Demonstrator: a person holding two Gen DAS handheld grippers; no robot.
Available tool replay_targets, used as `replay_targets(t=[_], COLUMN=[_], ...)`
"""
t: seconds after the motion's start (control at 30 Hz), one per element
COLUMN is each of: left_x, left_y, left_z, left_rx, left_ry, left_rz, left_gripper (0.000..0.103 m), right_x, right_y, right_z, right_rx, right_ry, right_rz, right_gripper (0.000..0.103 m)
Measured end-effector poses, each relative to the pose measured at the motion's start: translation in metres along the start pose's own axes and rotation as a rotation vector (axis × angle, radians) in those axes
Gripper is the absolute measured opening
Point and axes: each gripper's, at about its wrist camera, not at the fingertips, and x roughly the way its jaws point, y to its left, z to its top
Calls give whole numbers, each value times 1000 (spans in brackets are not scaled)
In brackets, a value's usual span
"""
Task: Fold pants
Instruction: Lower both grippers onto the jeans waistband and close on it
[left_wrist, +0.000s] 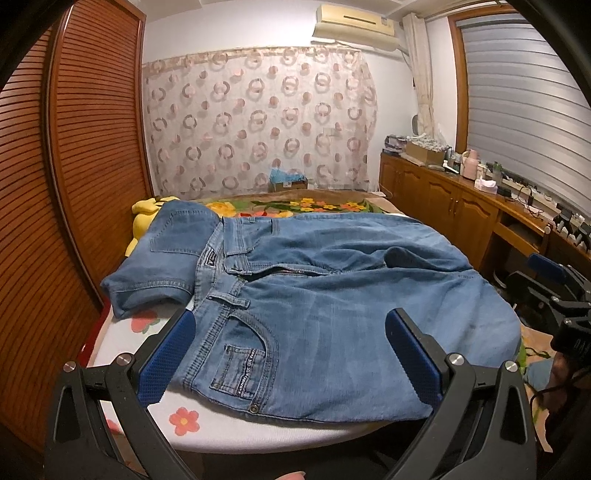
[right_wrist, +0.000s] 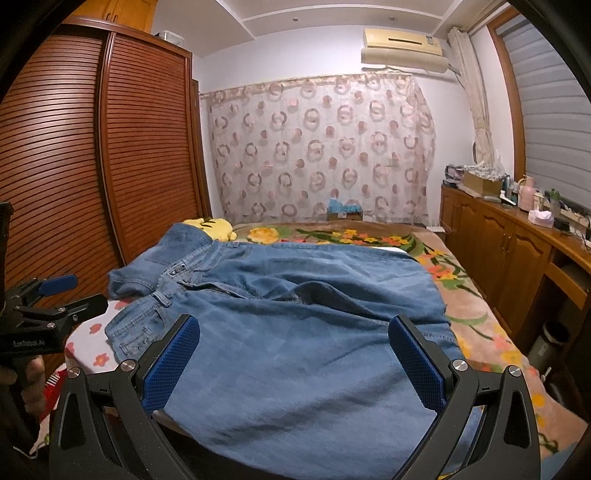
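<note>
jeans (left_wrist: 314, 306) lie spread on the bed (left_wrist: 207, 432), waistband at 9 o'clock, still early in the fold. my left gripper (left_wrist: 290, 354) and right gripper (right_wrist: 295, 365) both hover wide open, holding nothing. next i'd pinch the near edge.

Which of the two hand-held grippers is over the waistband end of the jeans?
The left hand-held gripper: its open fingers frame the front pocket and waistband of the jeans; the right one frames plain denim.
</note>
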Motion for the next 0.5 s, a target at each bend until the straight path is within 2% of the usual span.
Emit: replay_targets(t=[0.27, 0.5], left_x=[20, 39], left_y=[9, 29], left_z=[-11, -25], left_rx=[1, -17], left_ry=[23, 56], left_rz=[-22, -19], left_gripper=[103, 103], right_x=[3, 14], right_y=[-5, -23], right_z=[2, -3], right_rx=[-25, -12], right_ry=[25, 100], right_rz=[-40, -99], right_gripper=[94, 92])
